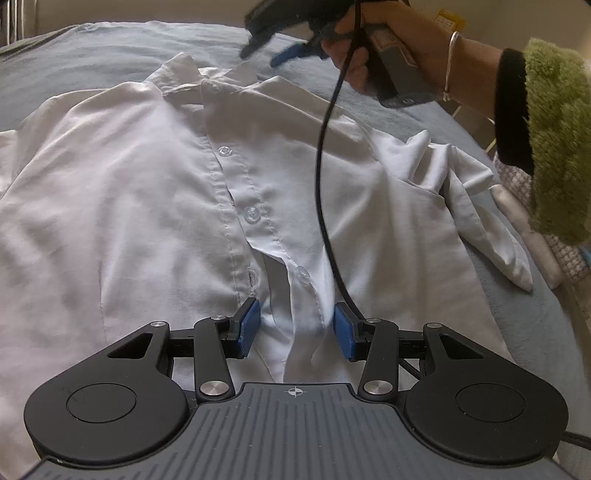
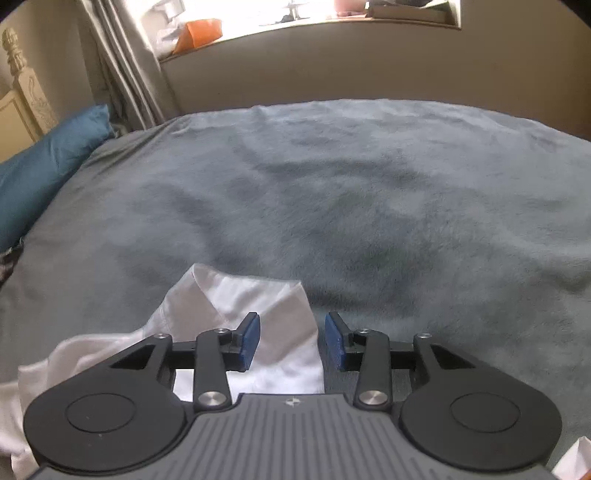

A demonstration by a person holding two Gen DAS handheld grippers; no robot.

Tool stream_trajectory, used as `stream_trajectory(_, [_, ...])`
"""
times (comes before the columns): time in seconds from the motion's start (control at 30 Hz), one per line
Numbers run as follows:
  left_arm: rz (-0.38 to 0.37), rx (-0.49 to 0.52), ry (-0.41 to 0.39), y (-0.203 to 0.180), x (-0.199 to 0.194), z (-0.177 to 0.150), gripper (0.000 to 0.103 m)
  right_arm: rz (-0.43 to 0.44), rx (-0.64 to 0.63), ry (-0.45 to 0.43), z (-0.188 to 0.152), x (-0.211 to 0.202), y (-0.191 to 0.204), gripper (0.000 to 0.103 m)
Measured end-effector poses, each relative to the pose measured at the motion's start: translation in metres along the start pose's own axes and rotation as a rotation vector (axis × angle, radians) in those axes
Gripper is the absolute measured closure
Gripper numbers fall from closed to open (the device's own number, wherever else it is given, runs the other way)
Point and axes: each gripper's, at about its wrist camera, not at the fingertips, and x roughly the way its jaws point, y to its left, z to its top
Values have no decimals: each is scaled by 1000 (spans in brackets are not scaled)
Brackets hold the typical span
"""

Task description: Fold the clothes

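**White shirt spread on the bed, both grippers open above it**

A white button-up shirt (image 1: 155, 192) lies face up on a grey-blue blanket (image 2: 369, 192) that covers the bed. Its collar (image 1: 192, 79) points toward the far side, and the button strip runs down the middle toward the left wrist camera. Near the bottom the two front edges part and a small gap shows between them. One sleeve (image 1: 476, 206) lies bunched and folded at the shirt's right edge, its cuff reaching onto the blanket.

The left gripper (image 1: 297, 328) hangs low over the shirt's lower front. Its blue pads stand apart, one on each side of the button strip; the cloth between them lies loose, and the pads do not pinch it.

The right gripper (image 2: 291, 341) sits over the collar end of the shirt. Its jaws are apart with nothing clamped; a collar point lies below and between them. In the left wrist view the same gripper appears blurred at the top, held by a hand (image 1: 373, 48) with a thin bracelet on the wrist and a fuzzy green sleeve (image 1: 554, 147) with a black cuff. A black cable (image 1: 325, 166) hangs from it across the shirt.

A blue pillow (image 2: 44, 166) lies at the left edge of the bed, with a curtain (image 2: 122, 74) and a bright window sill (image 2: 295, 22) behind.
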Motion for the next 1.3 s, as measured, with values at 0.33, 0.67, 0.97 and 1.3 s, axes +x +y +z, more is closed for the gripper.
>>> stream_trajectory(0.33, [-13,-6,2,3,2,1,60,-50,69,215,24,31,18,61])
stream_trajectory(0.67, [-23,-7,6,5,3,2,59,-59,316,301,43,62,4,65])
stream_trajectory(0.97, [-30,-3,5,7,3,2,60,-123,346,342,41,73,1,73])
stream_trajectory(1.3, [-32,-2,4,8,2,1,60,-6,616,228,33,53,-42,101])
